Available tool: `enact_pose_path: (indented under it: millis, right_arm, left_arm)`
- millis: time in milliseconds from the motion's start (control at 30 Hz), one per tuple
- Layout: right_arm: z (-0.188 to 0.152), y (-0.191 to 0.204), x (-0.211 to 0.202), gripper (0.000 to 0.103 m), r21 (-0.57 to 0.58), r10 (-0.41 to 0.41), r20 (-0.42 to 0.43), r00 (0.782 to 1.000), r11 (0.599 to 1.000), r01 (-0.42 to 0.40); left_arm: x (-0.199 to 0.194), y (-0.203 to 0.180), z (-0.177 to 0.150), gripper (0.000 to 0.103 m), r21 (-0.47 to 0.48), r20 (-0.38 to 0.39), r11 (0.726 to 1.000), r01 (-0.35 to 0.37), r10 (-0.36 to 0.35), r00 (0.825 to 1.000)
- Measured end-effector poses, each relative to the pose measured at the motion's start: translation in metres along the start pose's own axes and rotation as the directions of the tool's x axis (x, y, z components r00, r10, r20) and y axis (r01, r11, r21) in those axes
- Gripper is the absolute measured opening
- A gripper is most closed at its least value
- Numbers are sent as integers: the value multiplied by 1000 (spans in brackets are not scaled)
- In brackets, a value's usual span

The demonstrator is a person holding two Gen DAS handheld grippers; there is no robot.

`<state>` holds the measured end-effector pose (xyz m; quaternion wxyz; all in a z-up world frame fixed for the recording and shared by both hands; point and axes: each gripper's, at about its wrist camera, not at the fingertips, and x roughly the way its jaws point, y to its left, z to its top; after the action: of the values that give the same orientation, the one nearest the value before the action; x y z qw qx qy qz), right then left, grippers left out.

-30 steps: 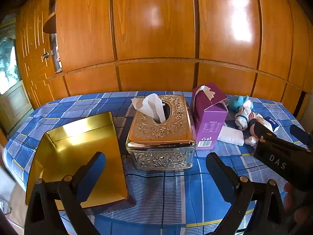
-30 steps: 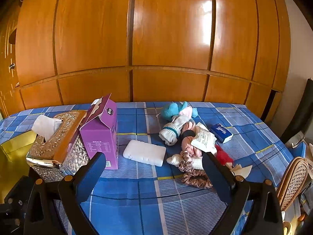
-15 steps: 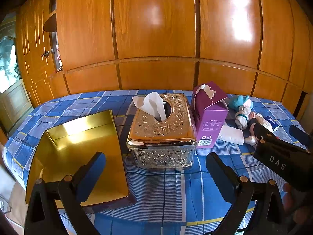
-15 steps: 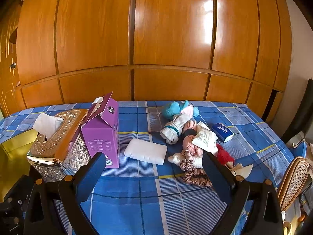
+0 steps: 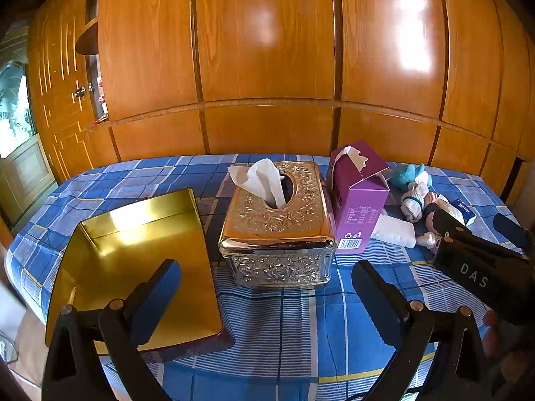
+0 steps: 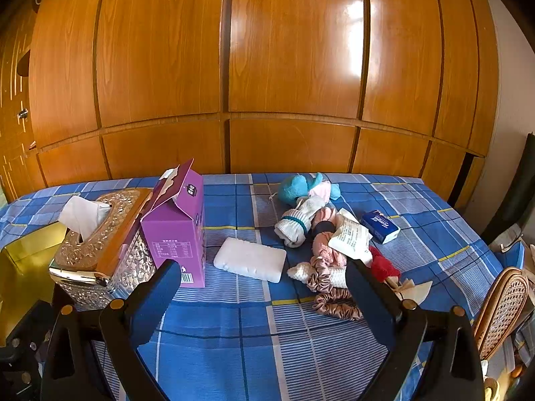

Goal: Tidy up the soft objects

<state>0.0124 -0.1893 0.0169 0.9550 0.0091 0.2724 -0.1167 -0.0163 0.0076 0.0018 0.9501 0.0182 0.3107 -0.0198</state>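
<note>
A pile of soft things lies on the blue checked cloth: a teal plush (image 6: 296,187), a rolled white sock (image 6: 296,224), pink scrunchies (image 6: 326,250), a satin scrunchie (image 6: 336,302) and a red piece (image 6: 384,267). A white pack (image 6: 250,260) lies left of the pile. My right gripper (image 6: 264,295) is open and empty, held above the cloth in front of the pile. My left gripper (image 5: 267,297) is open and empty, in front of the ornate tissue box (image 5: 279,224). The pile shows far right in the left wrist view (image 5: 414,197).
A purple carton (image 6: 177,230) stands beside the tissue box (image 6: 100,240). A gold tray (image 5: 133,260) lies at the left. A small blue tissue pack (image 6: 379,225) and a white sachet (image 6: 349,235) lie by the pile. A wicker chair back (image 6: 500,307) stands at the right edge.
Both grippers have drawn back and up slightly, so the objects sit a little lower in view. Nothing on the table has moved.
</note>
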Motion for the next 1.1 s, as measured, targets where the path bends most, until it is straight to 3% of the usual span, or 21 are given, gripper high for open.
enact_pose_path:
  millis: [567,833,967,1100]
  right_arm:
    - [7,-12,-17,100,25,-6,31,1000,1000,5]
    - [16,-44,-9,100,77,-50,26,998,996,48]
    - [24,-74,3,100,134,-77,1,997,988,76]
    - [30,-115,20,100,206,-104,-39,994,972,110]
  left_arm:
    - [-24,-4,2,103,22,45,1000,9,-10,999]
    - [-24,-9,1,103,40,38,999,28,-29,999]
    - [-18,-13,1,103,54,14,996,72,-73,997]
    - [-8,-21,0,103,59,-46,979,197,-194,980]
